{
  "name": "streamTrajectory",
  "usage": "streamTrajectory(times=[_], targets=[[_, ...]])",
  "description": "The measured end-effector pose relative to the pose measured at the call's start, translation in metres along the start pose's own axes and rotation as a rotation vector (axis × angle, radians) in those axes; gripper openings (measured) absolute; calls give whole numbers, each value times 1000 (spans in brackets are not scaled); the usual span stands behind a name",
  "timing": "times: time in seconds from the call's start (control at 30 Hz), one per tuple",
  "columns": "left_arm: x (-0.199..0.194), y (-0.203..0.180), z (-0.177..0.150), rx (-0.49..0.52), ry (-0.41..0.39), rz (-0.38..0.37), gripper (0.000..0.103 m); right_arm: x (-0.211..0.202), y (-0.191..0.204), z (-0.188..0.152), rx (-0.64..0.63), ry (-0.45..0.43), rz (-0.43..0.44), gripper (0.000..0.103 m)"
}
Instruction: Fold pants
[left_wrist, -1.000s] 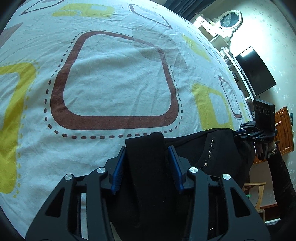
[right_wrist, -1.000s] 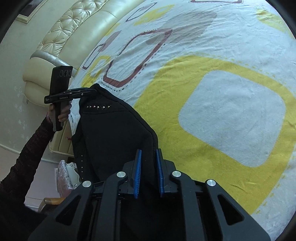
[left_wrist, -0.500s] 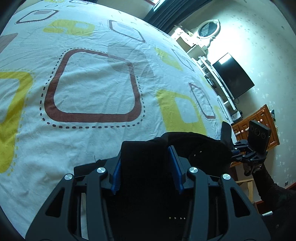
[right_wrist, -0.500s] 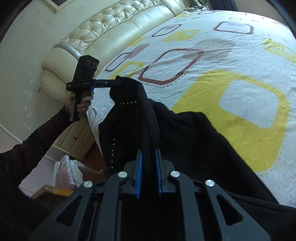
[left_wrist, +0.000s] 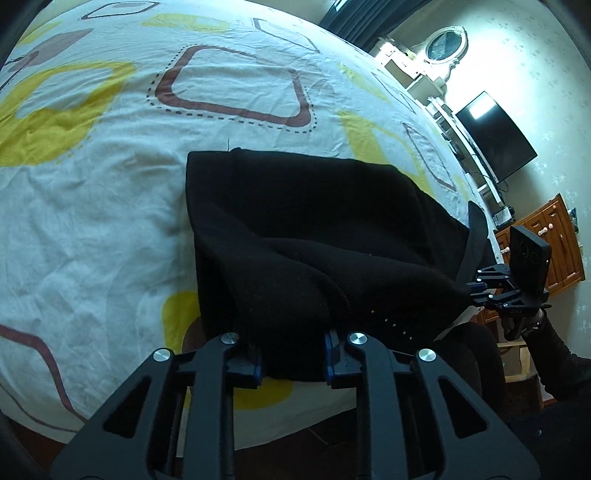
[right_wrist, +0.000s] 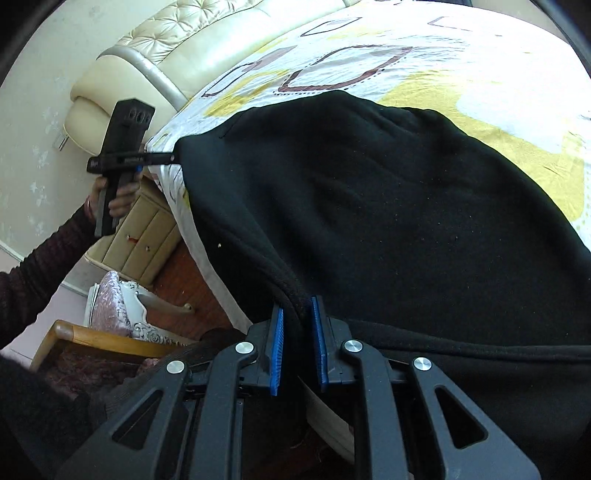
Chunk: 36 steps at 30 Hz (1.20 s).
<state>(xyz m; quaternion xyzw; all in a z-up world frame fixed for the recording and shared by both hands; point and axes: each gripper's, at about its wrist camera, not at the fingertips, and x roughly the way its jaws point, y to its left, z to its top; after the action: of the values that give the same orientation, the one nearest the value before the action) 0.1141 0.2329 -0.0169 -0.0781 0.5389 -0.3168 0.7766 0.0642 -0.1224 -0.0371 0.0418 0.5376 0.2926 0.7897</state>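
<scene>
Black pants lie spread over the patterned bed sheet, their near edge drawn to the side of the bed. My left gripper has the fabric bunched between its blue pads, and its jaws are closing on it. In the right wrist view the same left gripper pinches the far corner of the pants. My right gripper holds the thick hem between its pads while its jaws are opening slightly. From the left wrist view the right gripper grips the pants' right corner.
A cream tufted headboard and a nightstand stand beside the bed. A wooden chair with a cushion is below the bed's edge. A wall TV, a wooden cabinet and a white dresser with an oval mirror line the far wall.
Both grippers have drawn the pants back toward the bed's near edge, so much more black fabric now lies spread on the sheet. The left jaws have narrowed on the cloth.
</scene>
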Motion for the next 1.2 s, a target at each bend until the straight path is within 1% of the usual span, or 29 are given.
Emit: streamTrajectory(times=[0.07,0.17,0.23,0.27,0.3,0.33,0.37,0.4,0.43,0.47,0.53,0.6,0.63,0.7,0.73,0.77,0.83,0.93,1.03,1.13,1.2], targets=[[-3,0,-7,-2,-14,9,15,2,-2,-3,15,6,0,18],[-9,-1,-14,-20,-34,-4,14,2,2,-7,-13,-1,-38,18],[-15,-1,-17,-28,-42,-17,15,-2,6,-7,-16,-11,-54,21],[-19,0,-17,-43,-56,-10,17,-4,7,-8,-15,-20,-53,25],[-23,3,-16,-66,-71,-4,20,-7,9,-9,-11,-30,-49,32],[-28,7,-15,-94,-92,-6,26,-10,10,-10,-6,-39,-41,37],[-33,11,-13,-119,-112,7,37,-13,12,-11,4,-53,-29,50],[-38,16,-12,-141,-133,36,43,-18,11,-14,21,-72,-17,62],[-43,20,-10,-158,-158,68,52,-23,10,-17,43,-92,-7,65],[-49,27,-11,-183,-183,93,53,-29,8,-19,69,-106,7,65],[-56,45,-15,-270,-203,72,53,-38,-2,-26,155,-134,71,65],[-57,58,-24,-377,-186,66,53,-48,-14,-36,281,-186,139,65],[-55,60,-31,-429,-175,49,53,-51,-20,-42,348,-214,180,65],[-51,53,-46,-462,-172,-16,53,-56,-38,-55,502,-266,273,65],[-48,44,-53,-471,-167,-34,53,-55,-46,-60,576,-279,309,66],[-44,35,-59,-478,-161,-35,53,-53,-53,-65,646,-284,329,66],[-35,17,-67,-489,-140,-33,53,-48,-62,-72,721,-296,325,66],[-25,-5,-72,-487,-135,-16,53,-41,-70,-73,788,-310,262,66],[-15,-22,-69,-472,-124,8,53,-32,-75,-71,873,-334,264,65],[-15,-42,-63,-449,-152,16,53,-34,-84,-73,919,-358,269,65],[-20,-59,-57,-399,-181,37,53,-34,-86,-74,945,-371,255,65]])
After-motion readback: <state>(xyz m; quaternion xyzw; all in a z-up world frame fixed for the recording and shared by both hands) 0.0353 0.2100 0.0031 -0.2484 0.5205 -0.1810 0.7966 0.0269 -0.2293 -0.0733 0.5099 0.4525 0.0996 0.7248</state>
